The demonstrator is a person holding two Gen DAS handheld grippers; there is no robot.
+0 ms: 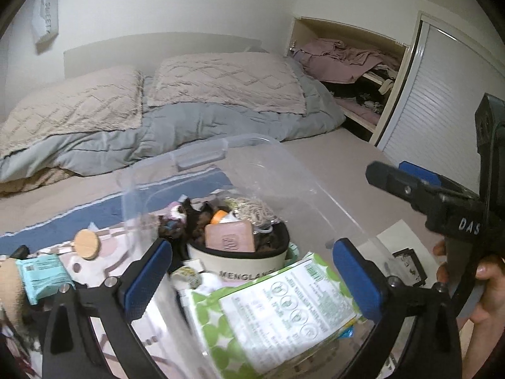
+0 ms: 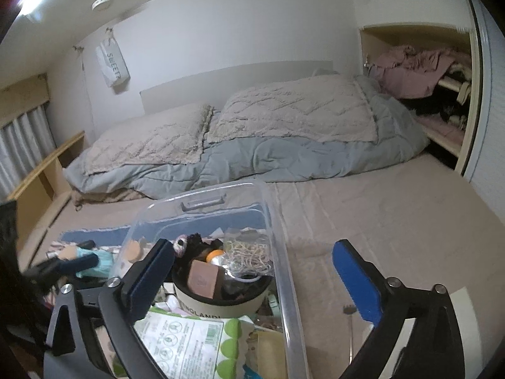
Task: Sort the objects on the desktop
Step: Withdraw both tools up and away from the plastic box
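A clear plastic bin (image 1: 202, 154) (image 2: 277, 221) stands on the bed. Inside it are a cream round pouch (image 1: 240, 262) (image 2: 202, 308) holding a pink box (image 1: 230, 237) (image 2: 203, 279), an orange-capped bottle (image 1: 219, 216) and a green-dotted packet (image 1: 277, 312) (image 2: 195, 341). My left gripper (image 1: 252, 281) is open and empty, its fingers on either side of the bin's contents. My right gripper (image 2: 252, 284) is open and empty over the bin's right wall; it also shows in the left wrist view (image 1: 404, 180).
A wooden round lid (image 1: 86, 243) and a teal packet (image 1: 44, 276) lie left of the bin on a patterned mat. A small back scratcher (image 2: 349, 322) and white paper (image 1: 401, 240) lie right of it. Pillows (image 1: 227, 79) and a grey duvet sit behind.
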